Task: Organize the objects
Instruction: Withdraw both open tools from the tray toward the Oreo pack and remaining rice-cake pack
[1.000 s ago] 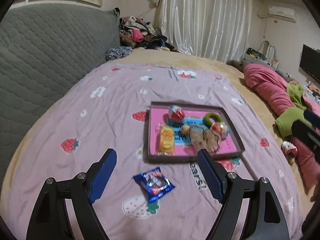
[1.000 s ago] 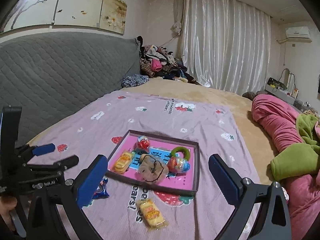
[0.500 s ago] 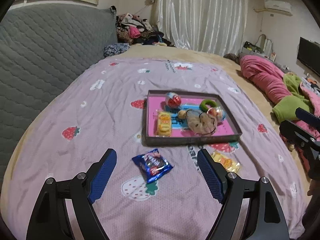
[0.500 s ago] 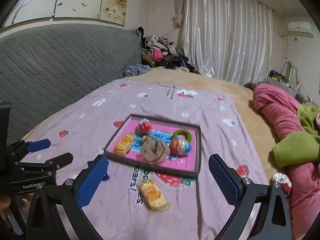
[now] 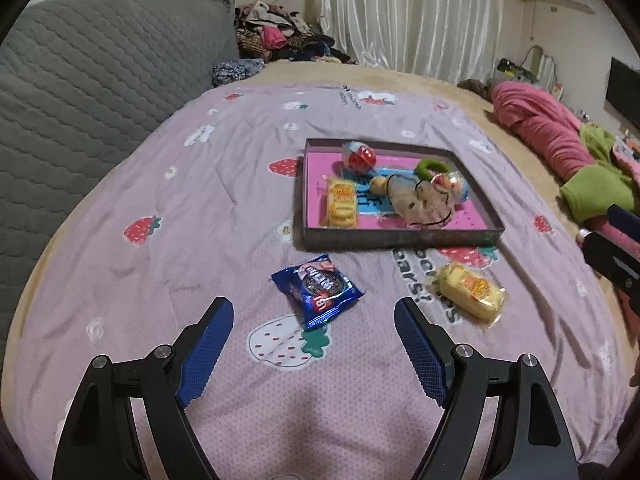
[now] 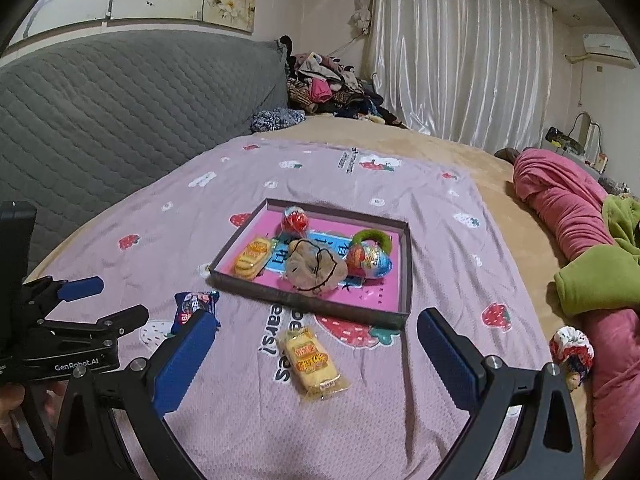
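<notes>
On the strawberry-print blanket (image 5: 192, 184), just short of the tray's near wall, two wrapped snacks lie loose, and you have one gripper lined up on each. Your left gripper (image 5: 314, 322) stands wide open with nothing between its blue pads; the blue cookie packet (image 5: 317, 295) lies straight ahead of it, just beyond the fingertips and roughly centred in the gap. The packet's long axis runs on a diagonal, from far-left to near-right, so as things stand the pads would meet its corners rather than its flat sides; a small roll of the wrist looks worthwhile before you close.

Your right gripper (image 6: 314, 330) is likewise spread wide and holds nothing. The yellow snack cake (image 6: 313, 360) lies between its fingers in that view, a little left of centre, with its long axis running away from you and slightly to the right. That suits a grip across the narrow width, so this looks the easier pick of the two.

Each snack is nearer its own hand: the blue packet sits left of the yellow cake, so no crossing is needed. The tray (image 6: 394, 316) lies directly beyond both. It already holds another yellow cake (image 6: 252, 258), two foil-wrapped eggs, a green ring and a tan pouch (image 6: 316, 270), while its near-right part shows bare pink floor, which I judge the likeliest landing spot.
</notes>
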Demonstrator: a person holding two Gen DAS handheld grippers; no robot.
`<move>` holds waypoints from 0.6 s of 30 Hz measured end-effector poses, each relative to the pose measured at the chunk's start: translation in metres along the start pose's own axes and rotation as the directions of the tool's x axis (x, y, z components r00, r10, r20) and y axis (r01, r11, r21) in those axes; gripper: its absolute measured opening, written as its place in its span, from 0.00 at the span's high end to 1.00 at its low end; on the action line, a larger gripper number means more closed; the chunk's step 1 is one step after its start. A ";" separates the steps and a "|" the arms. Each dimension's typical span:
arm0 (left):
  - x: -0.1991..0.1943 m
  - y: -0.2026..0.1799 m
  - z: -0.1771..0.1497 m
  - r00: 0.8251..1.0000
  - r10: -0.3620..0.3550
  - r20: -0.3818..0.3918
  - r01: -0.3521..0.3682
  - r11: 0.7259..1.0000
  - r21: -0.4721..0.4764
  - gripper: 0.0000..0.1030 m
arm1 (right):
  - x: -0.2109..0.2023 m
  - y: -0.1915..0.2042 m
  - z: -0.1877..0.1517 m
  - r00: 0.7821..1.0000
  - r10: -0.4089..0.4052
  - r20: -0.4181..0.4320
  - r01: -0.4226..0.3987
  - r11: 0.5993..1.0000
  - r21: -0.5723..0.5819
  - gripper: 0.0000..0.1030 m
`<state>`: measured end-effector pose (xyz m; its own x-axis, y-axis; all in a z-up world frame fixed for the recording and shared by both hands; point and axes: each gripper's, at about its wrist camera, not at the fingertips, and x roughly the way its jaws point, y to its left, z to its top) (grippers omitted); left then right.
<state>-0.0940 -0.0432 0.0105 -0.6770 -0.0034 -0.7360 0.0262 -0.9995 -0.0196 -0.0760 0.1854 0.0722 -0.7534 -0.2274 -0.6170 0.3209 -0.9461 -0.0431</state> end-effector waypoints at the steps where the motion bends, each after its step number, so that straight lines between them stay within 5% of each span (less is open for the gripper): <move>1: 0.003 -0.001 -0.001 1.000 0.005 -0.005 -0.005 1.000 0.004 0.19 | 0.002 0.000 -0.002 1.000 0.007 -0.008 -0.007 1.000 0.003 0.01; 18: 0.042 -0.008 -0.011 0.994 0.018 -0.108 -0.016 1.000 0.023 0.19 | 0.053 0.004 -0.031 0.987 0.027 -0.156 -0.033 0.999 -0.037 0.01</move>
<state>-0.1145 -0.0351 -0.0271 -0.5933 -0.0182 -0.8048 0.0197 -0.9998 0.0081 -0.0969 0.1769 0.0156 -0.6455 -0.2139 -0.7332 0.3666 -0.9289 -0.0518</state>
